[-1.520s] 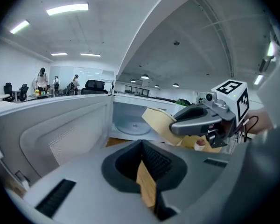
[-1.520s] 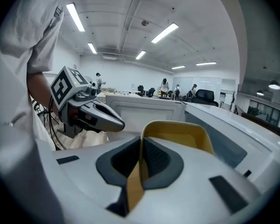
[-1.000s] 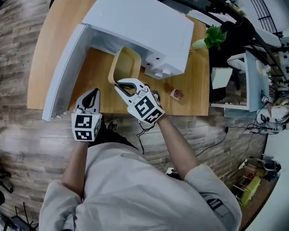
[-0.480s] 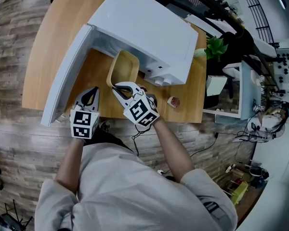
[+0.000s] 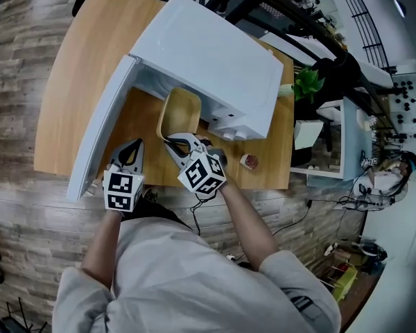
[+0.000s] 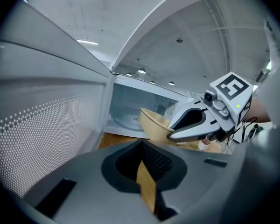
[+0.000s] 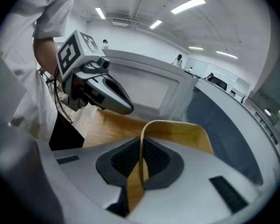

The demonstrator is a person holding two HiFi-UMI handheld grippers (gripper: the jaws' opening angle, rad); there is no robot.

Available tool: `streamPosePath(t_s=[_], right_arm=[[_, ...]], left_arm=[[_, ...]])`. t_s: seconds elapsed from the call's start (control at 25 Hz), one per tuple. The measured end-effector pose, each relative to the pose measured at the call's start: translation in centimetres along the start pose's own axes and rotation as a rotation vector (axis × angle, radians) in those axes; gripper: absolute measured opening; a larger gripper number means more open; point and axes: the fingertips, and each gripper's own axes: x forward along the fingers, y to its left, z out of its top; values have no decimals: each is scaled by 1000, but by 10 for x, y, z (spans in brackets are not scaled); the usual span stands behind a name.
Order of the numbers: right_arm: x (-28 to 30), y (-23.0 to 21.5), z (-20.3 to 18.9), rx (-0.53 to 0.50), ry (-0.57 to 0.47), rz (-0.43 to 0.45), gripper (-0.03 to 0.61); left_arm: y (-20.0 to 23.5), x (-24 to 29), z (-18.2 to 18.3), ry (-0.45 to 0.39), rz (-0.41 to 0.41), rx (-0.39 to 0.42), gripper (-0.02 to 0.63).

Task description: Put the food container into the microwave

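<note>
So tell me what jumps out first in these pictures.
The white microwave on the wooden table stands out, its door swung wide open. Right in front of its opening, the right gripper is clamped on the rim of a tan food container, while the left gripper hangs empty beside the door.

I see a wooden table (image 5: 73,68) on plank floor (image 5: 14,227), a plant (image 5: 307,83) at two o'clock, strip lights (image 7: 189,4) overhead.
</note>
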Motion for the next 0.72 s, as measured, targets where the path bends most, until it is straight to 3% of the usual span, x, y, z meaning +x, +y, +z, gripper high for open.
streamPosePath(t_s=[0.72], right_arm=[[19, -23, 0, 6, 18, -5, 25]], left_arm=[[2, 16, 4, 11, -45, 18, 11]])
